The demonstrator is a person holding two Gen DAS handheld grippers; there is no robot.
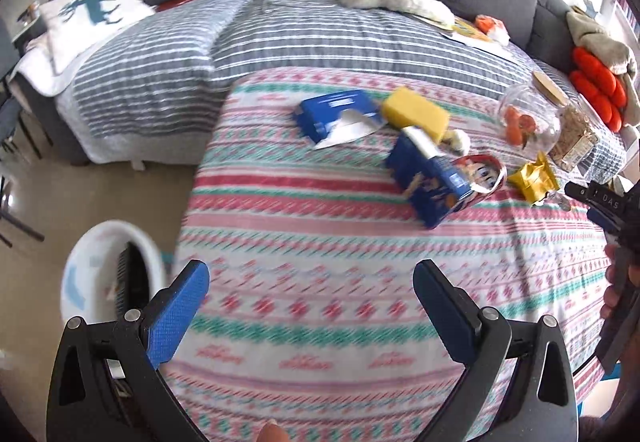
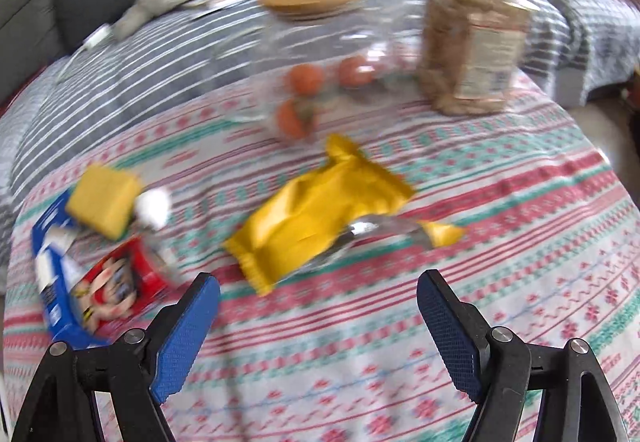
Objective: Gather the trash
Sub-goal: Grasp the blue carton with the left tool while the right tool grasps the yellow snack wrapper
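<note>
Only the left wrist view shows the floor at far left, where a white bin (image 1: 112, 274) stands just beside the edge of the patterned cloth (image 1: 320, 282); the left gripper (image 1: 311, 282) hangs over bare cloth, jaws spread wide and holding nothing, with open room ahead of it. Farther in lie a torn blue box (image 1: 336, 114), a yellow sponge (image 1: 416, 113) touching it, a second blue box (image 1: 428, 182) and a crumpled yellow wrapper (image 1: 534, 180). At that view's right edge the right gripper (image 1: 596, 198) shows only in part. The right wrist view, blurred, has the wrapper (image 2: 320, 214) close ahead, lying near the middle of the cloth (image 2: 360, 362); the right gripper (image 2: 318, 298) is wide open and empty just short of it. Behind stand a clear jar (image 2: 344, 54) with a cork lid and a bag of brown grain (image 2: 476, 50)
</note>
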